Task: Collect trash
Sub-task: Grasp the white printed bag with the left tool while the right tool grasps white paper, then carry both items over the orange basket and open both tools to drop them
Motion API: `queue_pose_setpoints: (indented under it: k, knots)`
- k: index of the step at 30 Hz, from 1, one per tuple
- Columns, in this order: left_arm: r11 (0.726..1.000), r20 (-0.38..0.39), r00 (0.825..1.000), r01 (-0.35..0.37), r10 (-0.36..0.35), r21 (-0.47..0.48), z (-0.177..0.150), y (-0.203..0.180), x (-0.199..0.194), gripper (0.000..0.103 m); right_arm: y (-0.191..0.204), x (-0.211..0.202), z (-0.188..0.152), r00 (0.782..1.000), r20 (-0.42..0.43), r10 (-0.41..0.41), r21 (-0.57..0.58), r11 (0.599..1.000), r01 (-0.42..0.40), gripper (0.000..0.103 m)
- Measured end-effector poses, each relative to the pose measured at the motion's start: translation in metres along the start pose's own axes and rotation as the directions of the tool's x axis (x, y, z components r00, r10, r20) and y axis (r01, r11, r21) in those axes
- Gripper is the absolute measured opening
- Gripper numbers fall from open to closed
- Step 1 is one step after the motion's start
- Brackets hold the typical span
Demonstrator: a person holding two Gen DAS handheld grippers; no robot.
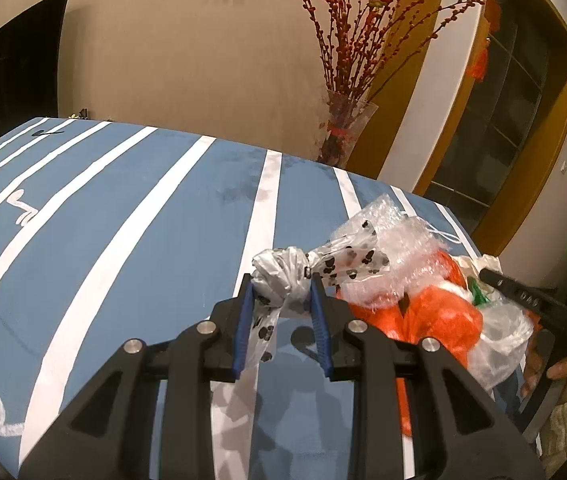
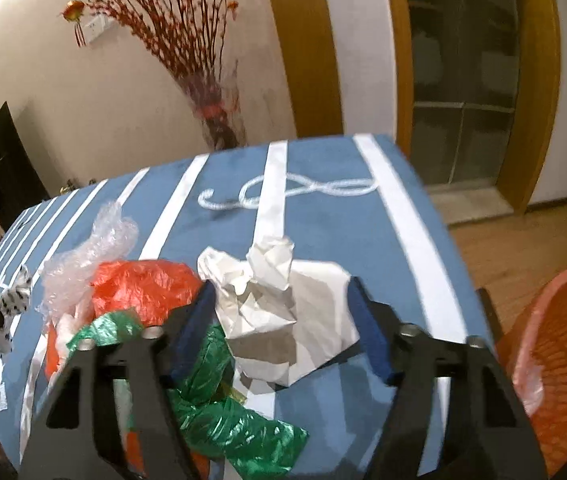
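Left wrist view: the left gripper (image 1: pixel 281 288) is clamped on the knotted neck of a paw-print bag (image 1: pixel 283 276), held above the striped blue table (image 1: pixel 123 220). To its right lies the trash pile: bubble wrap (image 1: pixel 395 236) and an orange bag (image 1: pixel 443 312). The right gripper (image 1: pixel 523 300) shows at the far right, in a person's hand (image 1: pixel 563 372).

Right wrist view: the right gripper (image 2: pixel 283 312) stands part-open, its 2 jaws on either side of crumpled white paper (image 2: pixel 275 296); whether the pads press on it I cannot tell. A green bag (image 2: pixel 223 412) lies near, under the left finger. An orange basket (image 2: pixel 555 360) waits off the table's right edge.

To do this well, I would centre the paper wad between the pads, keep the green bag out of the pinch, then close firmly before lifting toward the basket.
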State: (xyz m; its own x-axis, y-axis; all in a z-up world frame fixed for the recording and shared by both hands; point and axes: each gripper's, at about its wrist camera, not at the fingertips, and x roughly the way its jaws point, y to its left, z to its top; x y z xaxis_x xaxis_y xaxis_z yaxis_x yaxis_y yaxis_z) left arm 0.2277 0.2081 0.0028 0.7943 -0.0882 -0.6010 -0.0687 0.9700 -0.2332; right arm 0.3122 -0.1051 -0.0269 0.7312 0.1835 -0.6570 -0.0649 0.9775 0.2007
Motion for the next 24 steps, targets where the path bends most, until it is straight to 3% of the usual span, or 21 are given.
queue_pose_setpoints:
  k: [2,13,24]
  knots:
    - [1.0,0.001,1.0,0.003,-0.003,0.0,0.003,0.0,0.002,0.028,0.0,0.005,-0.003,1.0,-0.019,0.013,0.0,1.0,-0.013,0.035]
    - [0.999,0.016,0.999,0.047,-0.047,0.014,0.008,-0.025,-0.007,0.028,-0.009,-0.026,-0.011,0.999,0.047,0.006,-0.009,1.0,-0.006,0.035]
    - [0.986,0.041,0.988,0.144,-0.147,0.081,0.01,-0.094,-0.032,0.028,-0.045,-0.094,-0.019,0.986,0.157,-0.062,0.021,0.998,0.06,0.035]
